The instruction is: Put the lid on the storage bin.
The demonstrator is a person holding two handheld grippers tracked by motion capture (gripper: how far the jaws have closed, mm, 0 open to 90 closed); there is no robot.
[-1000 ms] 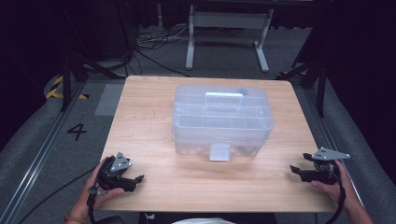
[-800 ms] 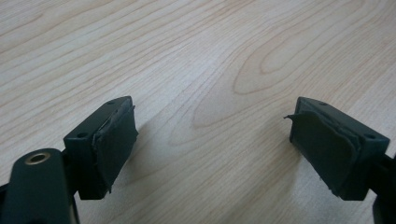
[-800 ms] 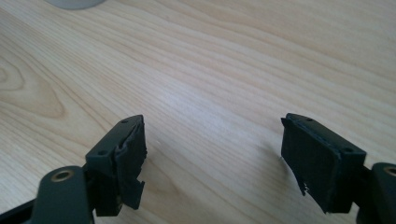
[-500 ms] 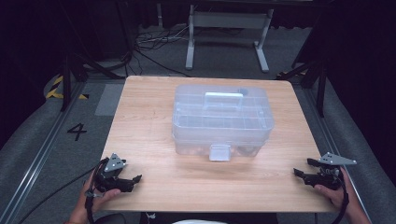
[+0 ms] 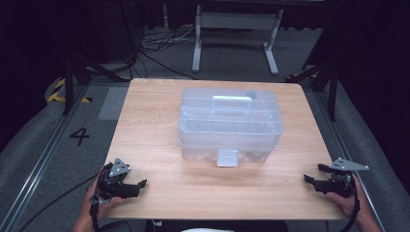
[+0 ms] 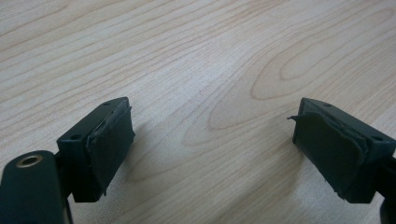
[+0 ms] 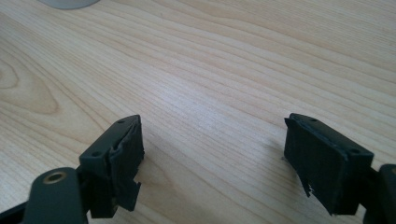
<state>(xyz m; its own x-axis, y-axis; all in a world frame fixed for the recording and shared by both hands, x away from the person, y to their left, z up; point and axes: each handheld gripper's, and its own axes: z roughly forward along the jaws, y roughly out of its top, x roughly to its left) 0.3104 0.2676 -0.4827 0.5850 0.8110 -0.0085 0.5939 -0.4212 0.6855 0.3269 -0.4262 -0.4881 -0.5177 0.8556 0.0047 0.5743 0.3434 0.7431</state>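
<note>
Clear plastic box (image 5: 231, 124) stands closed in the middle of the wooden table (image 5: 154, 121), handle on top, latch facing the person | left gripper (image 5: 138, 187) at near left edge, jaws released, nothing between | right gripper (image 5: 311, 181) at near right edge, jaws released, nothing between

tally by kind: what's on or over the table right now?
Clear plastic storage box: 1
Handheld grippers: 2, the left gripper and the right gripper, both open with nothing between the jaws
Total: 3
</note>
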